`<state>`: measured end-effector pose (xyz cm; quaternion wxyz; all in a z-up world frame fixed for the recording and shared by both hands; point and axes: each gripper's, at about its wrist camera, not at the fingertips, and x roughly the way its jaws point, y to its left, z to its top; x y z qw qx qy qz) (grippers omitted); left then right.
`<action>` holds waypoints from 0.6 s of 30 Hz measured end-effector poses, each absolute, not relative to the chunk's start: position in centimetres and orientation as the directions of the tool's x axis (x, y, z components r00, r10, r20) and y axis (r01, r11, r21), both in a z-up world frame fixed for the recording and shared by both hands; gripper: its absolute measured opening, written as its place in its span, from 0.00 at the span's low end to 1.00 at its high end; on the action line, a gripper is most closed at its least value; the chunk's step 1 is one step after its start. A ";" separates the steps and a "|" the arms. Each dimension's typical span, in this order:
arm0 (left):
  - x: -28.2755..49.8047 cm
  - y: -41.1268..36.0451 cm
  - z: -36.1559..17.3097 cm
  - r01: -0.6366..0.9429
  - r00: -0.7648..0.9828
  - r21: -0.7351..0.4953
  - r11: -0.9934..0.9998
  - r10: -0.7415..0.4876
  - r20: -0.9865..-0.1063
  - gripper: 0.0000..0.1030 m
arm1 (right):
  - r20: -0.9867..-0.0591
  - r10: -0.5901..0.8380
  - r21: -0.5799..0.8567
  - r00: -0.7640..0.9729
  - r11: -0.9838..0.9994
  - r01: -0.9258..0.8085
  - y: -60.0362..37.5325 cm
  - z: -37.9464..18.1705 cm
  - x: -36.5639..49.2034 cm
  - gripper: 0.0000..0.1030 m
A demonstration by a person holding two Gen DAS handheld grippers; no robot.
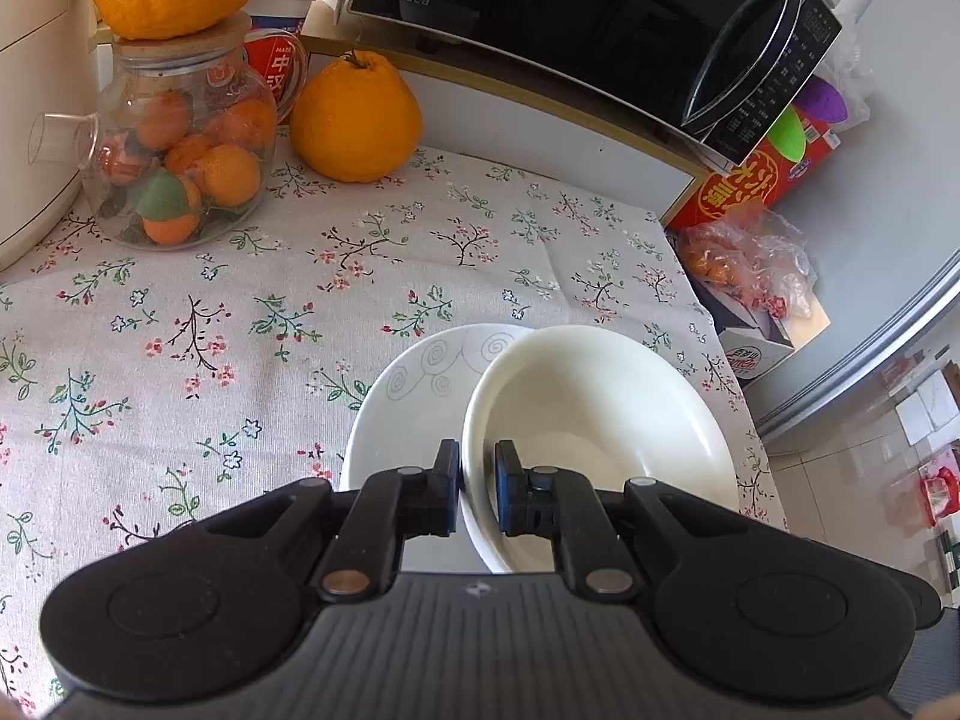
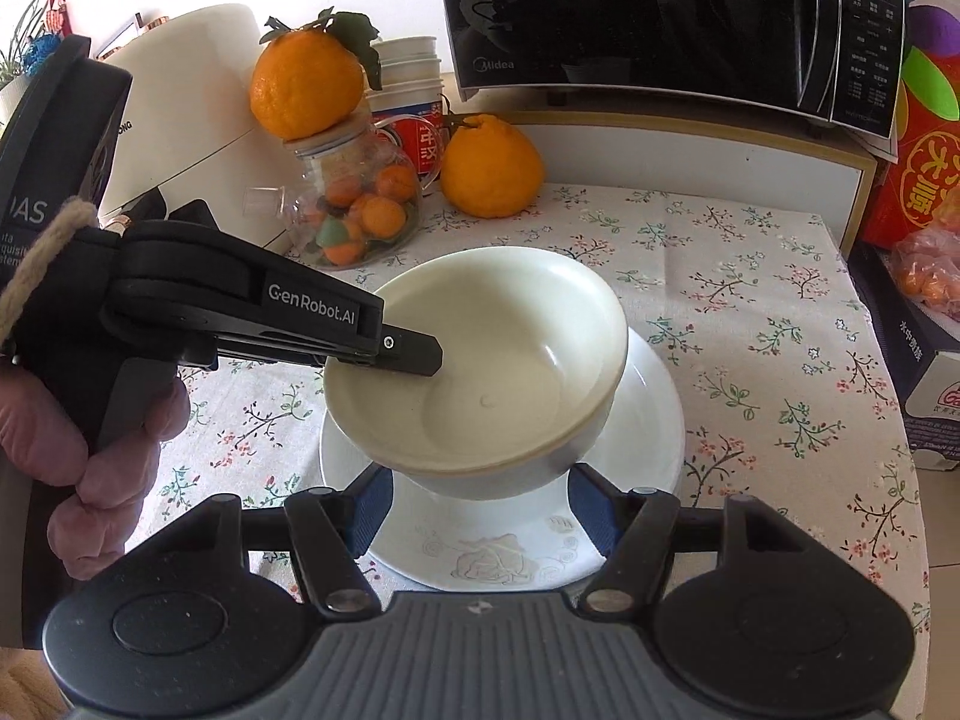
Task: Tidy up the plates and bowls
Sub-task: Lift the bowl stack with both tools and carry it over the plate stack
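A plain white bowl (image 1: 600, 414) (image 2: 498, 348) is tilted over a white plate (image 1: 414, 384) (image 2: 510, 558) with a grey swirl pattern, which lies on the flowered tablecloth. My left gripper (image 1: 477, 468) (image 2: 435, 354) is shut on the bowl's near rim, one finger inside and one outside. In the right wrist view it reaches in from the left, held by a hand in a pink glove (image 2: 108, 480). My right gripper (image 2: 480, 507) stands open just short of the bowl, above the plate's near rim, its blue pads (image 2: 372, 507) level with the bowl's underside. Whether the bowl rests on the plate I cannot tell.
A glass jar of small oranges (image 1: 174, 162) (image 2: 354, 204) with a big orange on its lid stands at the back left beside another big orange (image 1: 354, 120) (image 2: 489, 165). A black microwave (image 1: 588, 24) (image 2: 666, 18) sits behind. Red boxes (image 1: 756, 174) and bagged fruit (image 1: 744, 258) crowd the table's right edge.
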<state>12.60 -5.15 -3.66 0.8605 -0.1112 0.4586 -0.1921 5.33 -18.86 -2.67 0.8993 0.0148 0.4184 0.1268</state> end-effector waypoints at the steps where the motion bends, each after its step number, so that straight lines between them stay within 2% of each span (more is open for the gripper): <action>1: 12.6 -5.2 -3.7 0.230 0.506 -0.363 0.903 -0.429 -0.748 0.10 | -0.753 0.239 0.134 0.613 0.968 -0.213 -18.9 -2.9 5.4 0.61; 6: 12.6 -5.6 -3.9 0.249 0.521 -0.323 0.913 -0.408 -0.750 0.10 | -0.768 0.238 0.139 0.595 0.968 -0.208 -18.9 -3.7 5.8 0.60; 12: 12.8 -5.2 -4.1 0.247 0.520 -0.344 0.906 -0.424 -0.742 0.11 | -0.771 0.228 0.129 0.594 0.970 -0.205 -18.8 -4.0 5.9 0.60; 18: 12.7 -5.3 -4.0 0.258 0.520 -0.350 0.900 -0.435 -0.735 0.17 | -0.768 0.220 0.123 0.601 0.972 -0.198 -18.8 -4.0 5.9 0.60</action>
